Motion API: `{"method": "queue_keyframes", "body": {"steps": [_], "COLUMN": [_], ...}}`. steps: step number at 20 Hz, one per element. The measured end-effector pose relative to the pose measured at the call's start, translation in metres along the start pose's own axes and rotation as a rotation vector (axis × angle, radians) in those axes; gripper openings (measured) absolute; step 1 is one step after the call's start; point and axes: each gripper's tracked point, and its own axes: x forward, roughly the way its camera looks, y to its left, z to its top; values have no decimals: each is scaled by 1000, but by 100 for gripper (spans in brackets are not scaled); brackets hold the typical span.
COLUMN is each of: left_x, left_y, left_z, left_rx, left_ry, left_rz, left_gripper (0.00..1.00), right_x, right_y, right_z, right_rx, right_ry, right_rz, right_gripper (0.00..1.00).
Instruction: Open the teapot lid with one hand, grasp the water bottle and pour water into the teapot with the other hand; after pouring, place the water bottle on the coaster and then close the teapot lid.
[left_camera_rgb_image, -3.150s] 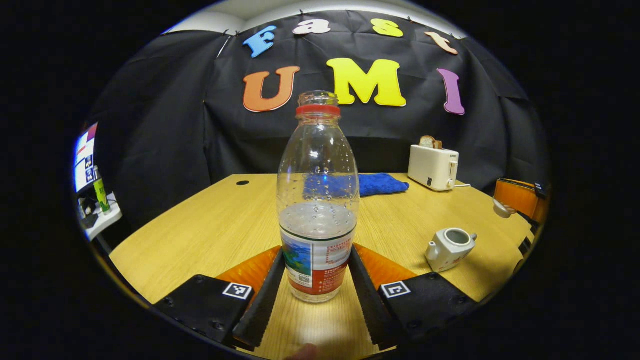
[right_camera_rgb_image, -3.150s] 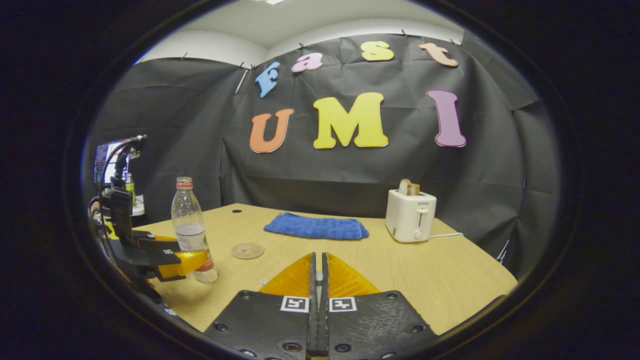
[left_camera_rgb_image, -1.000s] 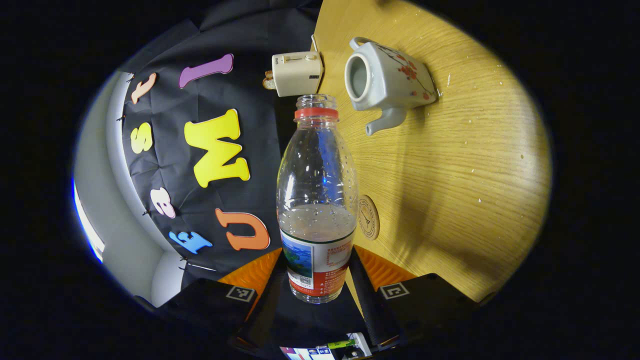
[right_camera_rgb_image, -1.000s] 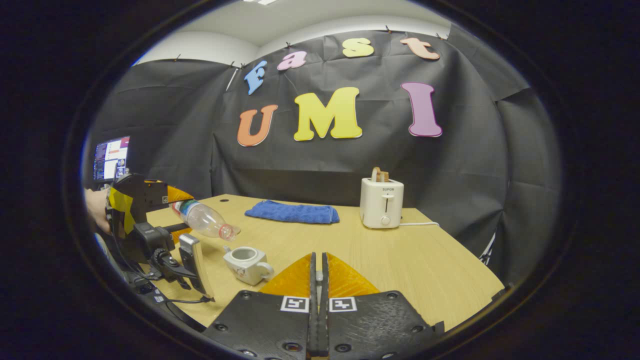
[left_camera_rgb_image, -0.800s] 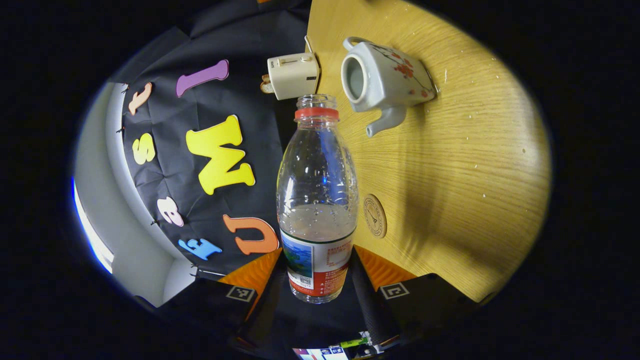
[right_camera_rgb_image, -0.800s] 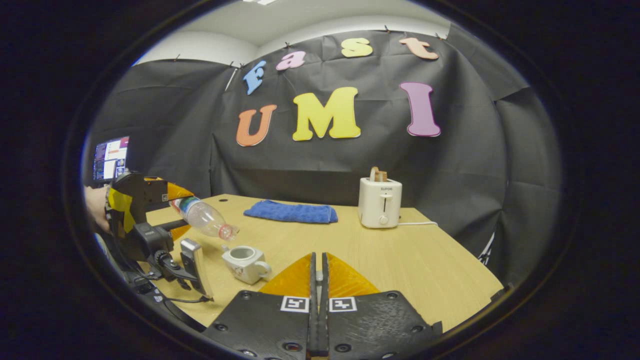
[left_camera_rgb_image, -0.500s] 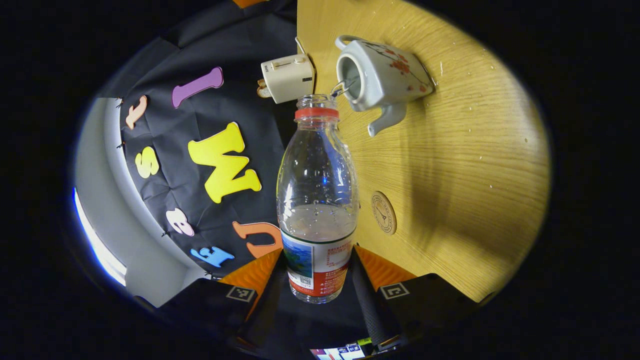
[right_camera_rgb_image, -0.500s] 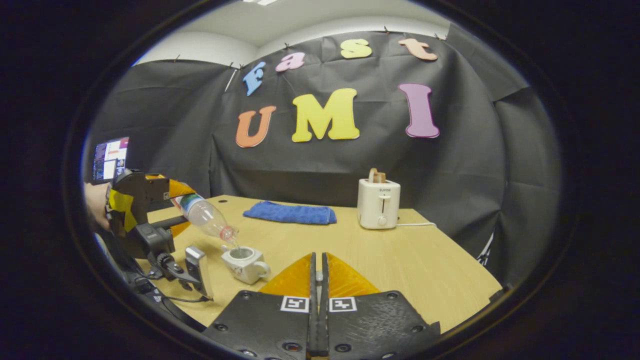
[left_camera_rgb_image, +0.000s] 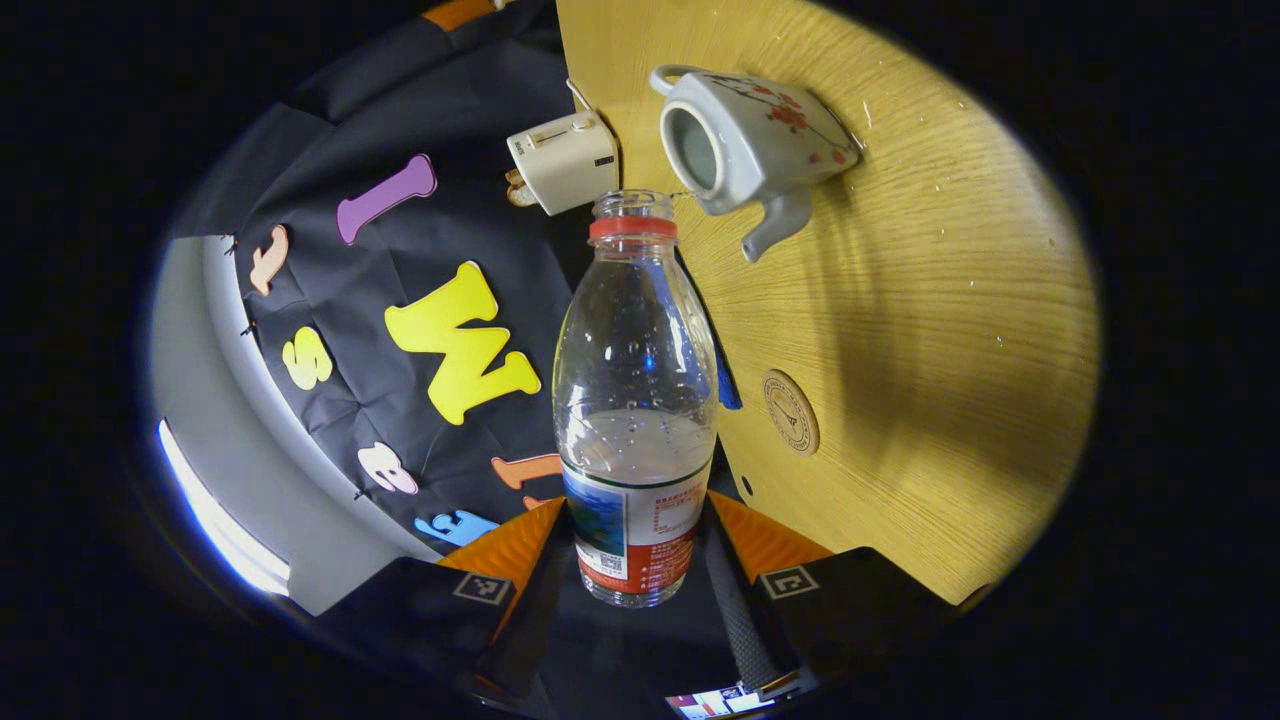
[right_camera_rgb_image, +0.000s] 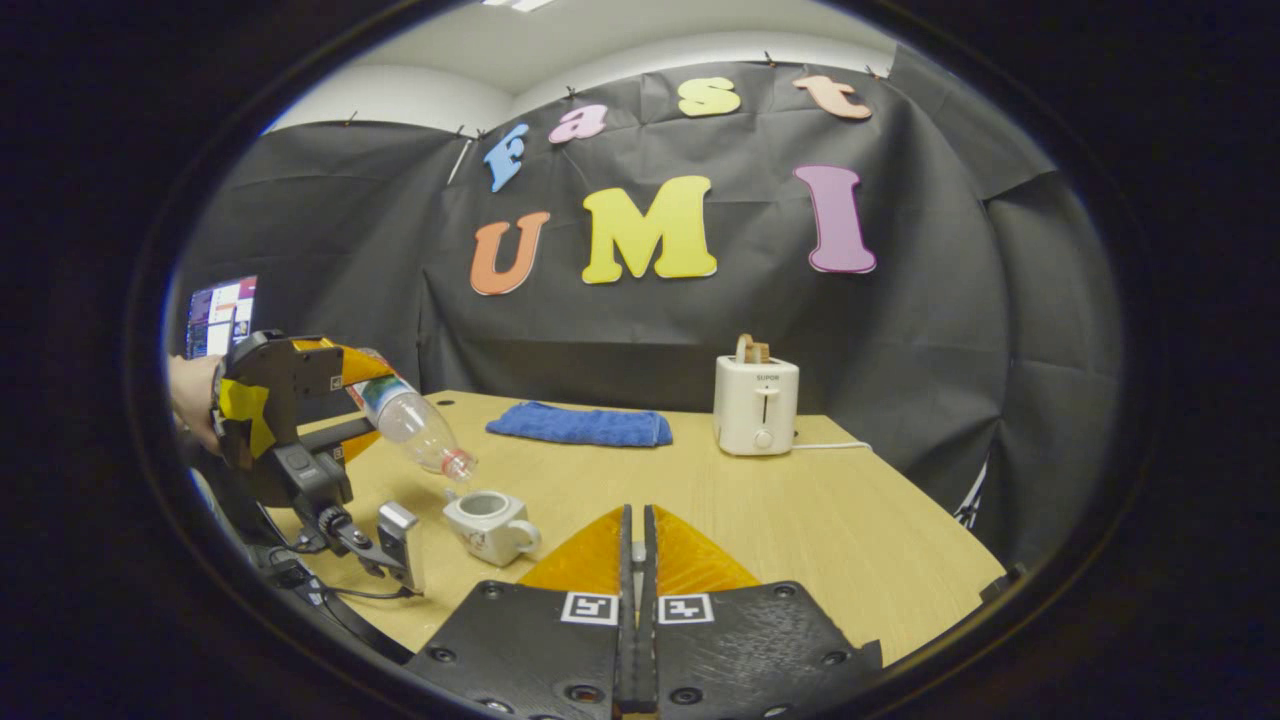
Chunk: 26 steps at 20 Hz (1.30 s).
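Note:
My left gripper (left_camera_rgb_image: 635, 590) is shut on the lower part of a clear water bottle (left_camera_rgb_image: 635, 400) with a red neck ring and no cap. In the right gripper view the left gripper (right_camera_rgb_image: 300, 400) holds the bottle (right_camera_rgb_image: 410, 425) tilted mouth-down, just above the white teapot (right_camera_rgb_image: 487, 525). The teapot (left_camera_rgb_image: 745, 140) stands open on the table, and a thin thread of water hangs at the bottle mouth. A round coaster (left_camera_rgb_image: 791, 412) lies bare beside it. My right gripper (right_camera_rgb_image: 632, 560) is shut, with a small pale piece of the lid pinched between its fingers; the rest is hidden.
A white toaster (right_camera_rgb_image: 756, 400) and a folded blue cloth (right_camera_rgb_image: 578, 425) sit at the back of the wooden table (right_camera_rgb_image: 850, 540). A person's hand (right_camera_rgb_image: 190, 395) holds the left gripper at the table's left edge, with a monitor (right_camera_rgb_image: 218, 315) behind it.
The bottle has tipped a little steeper over the teapot's opening. The stream seen half a second ago has thinned to a thread. My right gripper has stayed put.

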Motion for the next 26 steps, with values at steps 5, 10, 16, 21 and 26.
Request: {"method": "queue_keyframes", "body": {"steps": [5, 10, 16, 21, 26], "left_x": [-2, -4, -7, -8, -9], "left_y": [9, 16, 27, 30, 33], "left_z": [0, 3, 7, 8, 8], "left_rx": [51, 89, 135, 149, 157], "left_ry": [10, 11, 13, 19, 22], "left_rz": [28, 43, 75, 84, 92], "left_gripper": [79, 75, 75, 75, 75], "right_x": [-2, -4, -6, -9, -11], "right_y": [-3, -4, -7, -11, -11], "right_z": [-1, -2, -2, -4, -3], "right_rx": [6, 12, 16, 19, 22], "right_ry": [-3, -5, -12, -12, -16], "right_rz": [-3, 0, -3, -7, -6], "right_gripper": [0, 0, 0, 0, 0]}}
